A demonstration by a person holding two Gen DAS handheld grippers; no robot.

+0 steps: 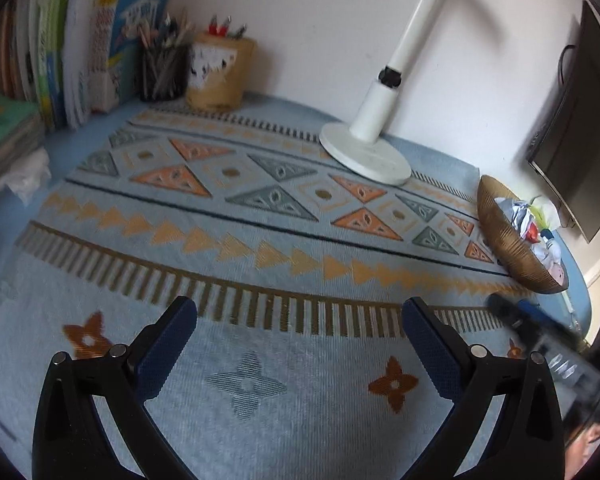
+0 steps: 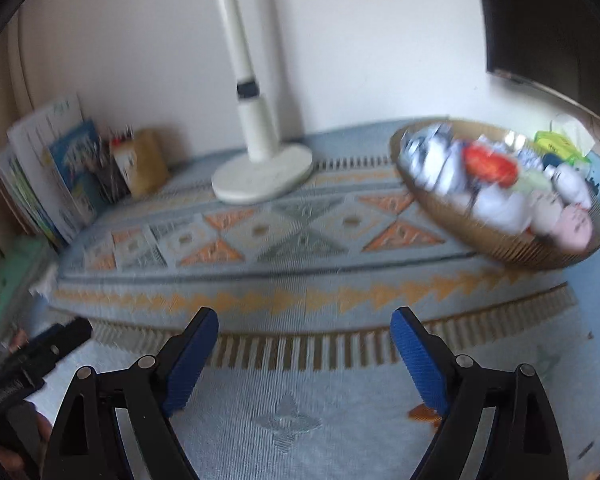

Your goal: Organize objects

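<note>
My left gripper (image 1: 300, 320) is open and empty above the patterned blue cloth (image 1: 260, 240). My right gripper (image 2: 304, 328) is open and empty above the same cloth (image 2: 300, 280). A golden wicker bowl (image 1: 504, 240) holding several small items stands at the right; in the right wrist view the bowl (image 2: 480, 236) is blurred, with white, red and pink items in it. The right gripper (image 1: 540, 332) shows blurred at the right edge of the left wrist view. The left gripper (image 2: 40, 352) shows at the lower left of the right wrist view.
A white lamp base (image 1: 364, 152) stands at the back, also in the right wrist view (image 2: 260, 176). Books (image 1: 60, 52), a black pencil cup (image 1: 164, 68) and a tan holder (image 1: 220, 72) line the back left. A crumpled tissue (image 1: 24, 176) lies left. A dark monitor (image 1: 572, 132) stands right.
</note>
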